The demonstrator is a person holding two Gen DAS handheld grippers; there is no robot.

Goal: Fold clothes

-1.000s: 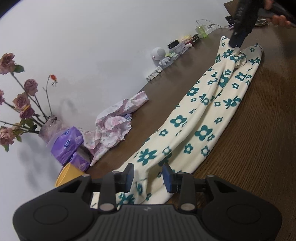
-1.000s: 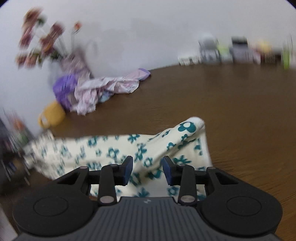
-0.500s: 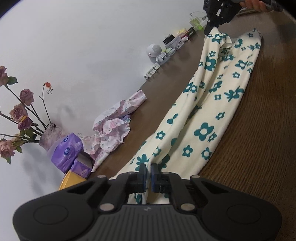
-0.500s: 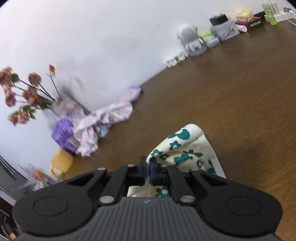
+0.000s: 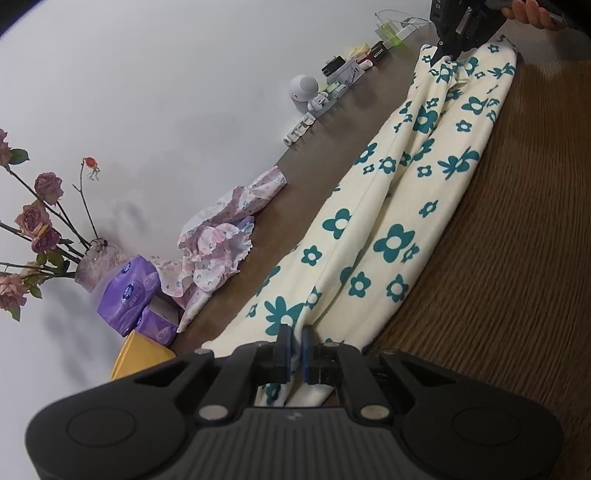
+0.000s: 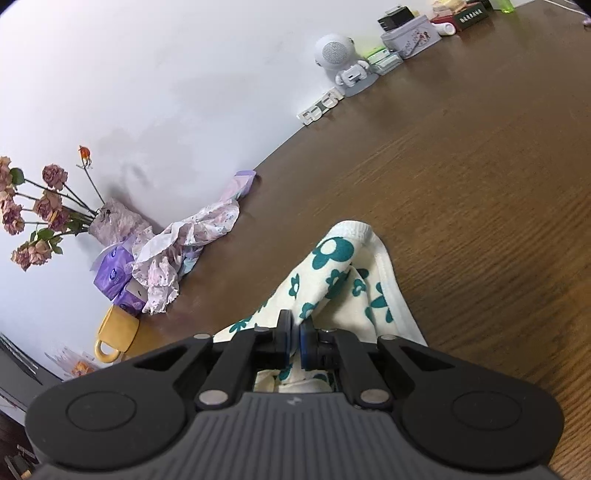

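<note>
Dark brown wood-grain bench (image 5: 517,258) set against a plain white wall. Left tool (image 5: 294,350), angled downward at the near end, is clamped on the cream cloth printed with teal flowers (image 5: 369,240). Right tool (image 6: 294,341), seen far off in the left view (image 5: 447,55) with a hand (image 5: 532,11) behind it, is likewise clamped on the cloth's far end (image 6: 343,258). Between the two tools the cloth lies stretched lengthwise across the bench. A crumpled pink floral garment (image 5: 221,236) lies beside the wall, apart.
</note>
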